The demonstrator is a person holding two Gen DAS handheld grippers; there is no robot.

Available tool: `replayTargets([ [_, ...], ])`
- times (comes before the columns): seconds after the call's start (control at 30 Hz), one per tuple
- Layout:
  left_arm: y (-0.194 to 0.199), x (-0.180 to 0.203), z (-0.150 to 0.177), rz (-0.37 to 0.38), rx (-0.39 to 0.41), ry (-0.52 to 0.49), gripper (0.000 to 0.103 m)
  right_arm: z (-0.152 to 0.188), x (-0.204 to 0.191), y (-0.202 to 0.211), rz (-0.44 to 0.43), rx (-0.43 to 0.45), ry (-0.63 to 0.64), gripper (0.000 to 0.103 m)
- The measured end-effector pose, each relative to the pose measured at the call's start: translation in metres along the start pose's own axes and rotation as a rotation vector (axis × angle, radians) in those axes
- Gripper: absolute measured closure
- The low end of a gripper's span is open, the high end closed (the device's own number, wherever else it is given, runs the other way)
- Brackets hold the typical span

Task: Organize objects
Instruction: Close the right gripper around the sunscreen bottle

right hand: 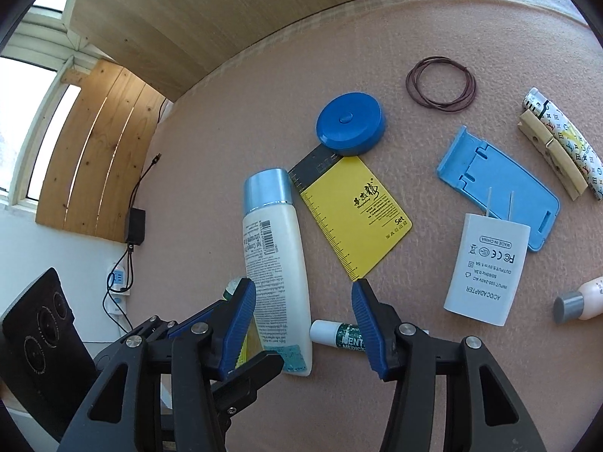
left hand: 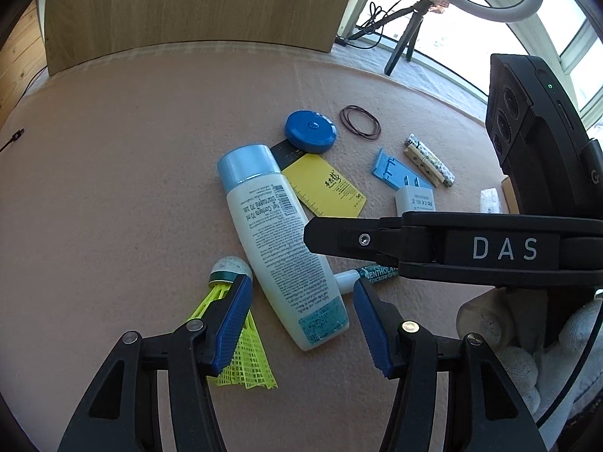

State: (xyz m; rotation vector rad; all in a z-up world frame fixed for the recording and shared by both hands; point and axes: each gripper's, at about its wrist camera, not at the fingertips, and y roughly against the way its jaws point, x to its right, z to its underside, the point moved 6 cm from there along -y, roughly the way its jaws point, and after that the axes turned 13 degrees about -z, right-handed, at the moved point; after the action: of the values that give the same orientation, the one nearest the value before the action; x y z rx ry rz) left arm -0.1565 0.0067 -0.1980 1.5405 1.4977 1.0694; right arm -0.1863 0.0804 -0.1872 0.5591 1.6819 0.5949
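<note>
I have both claws spread wide, gripping nothing, hanging low over the near part of the pink felt-covered desk (left hand: 113, 188). The left gripper (left hand: 301, 316) straddles the bottom end of the white lotion bottle (left hand: 279, 241), which lies flat with its pale blue cap pointing toward the far edge. My left finger sits over the yellow shuttlecock (left hand: 233, 324), just beside the bottle. The right gripper (right hand: 301, 324) hovers over the same bottle end, its right finger above the menthol lip balm stick (right hand: 335, 335), which lies crosswise at the bottle's base, close enough that it may be touching; I cannot be sure.

Farther toward the middle, the yellow ruler card (right hand: 354, 218) lies beside the bottle's cap, overlapping a dark card (right hand: 312, 165) that pokes out from under the blue round tape measure (right hand: 350, 124). Toward the far edge sit the brown rubber bands (right hand: 441, 84). To the right lie the blue phone stand (right hand: 497, 184), with the white AC adapter (right hand: 486, 267) overlapping its near end, then a wooden clothespin (right hand: 550, 154) touching a patterned lighter (right hand: 565, 139). A small bottle with a grey cap (right hand: 580, 301) rests near the right edge.
</note>
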Motion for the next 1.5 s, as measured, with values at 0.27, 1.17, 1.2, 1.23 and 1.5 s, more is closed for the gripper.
replayTargets([
  [0.27, -0.018, 0.001, -0.007, -0.011, -0.028, -0.030, 0.043, -0.007, -0.003, -0.016, -0.024, -0.025, -0.013, 0.061],
  [1.17, -0.022, -0.002, -0.006, 0.029, -0.035, -0.076, 0.044, 0.000, 0.005, -0.018, -0.057, -0.071, -0.063, 0.069],
  [1.2, -0.023, 0.000, -0.005, 0.035, -0.040, -0.085, 0.044, 0.001, 0.005, -0.019, -0.060, -0.073, -0.064, 0.069],
  [1.23, -0.024, 0.005, -0.004, 0.041, -0.045, -0.100, 0.044, 0.002, 0.005, -0.019, -0.065, -0.075, -0.064, 0.069],
  [1.5, -0.015, 0.006, -0.001, 0.031, -0.024, -0.087, 0.044, 0.008, -0.004, -0.016, -0.065, -0.062, -0.046, 0.070],
])
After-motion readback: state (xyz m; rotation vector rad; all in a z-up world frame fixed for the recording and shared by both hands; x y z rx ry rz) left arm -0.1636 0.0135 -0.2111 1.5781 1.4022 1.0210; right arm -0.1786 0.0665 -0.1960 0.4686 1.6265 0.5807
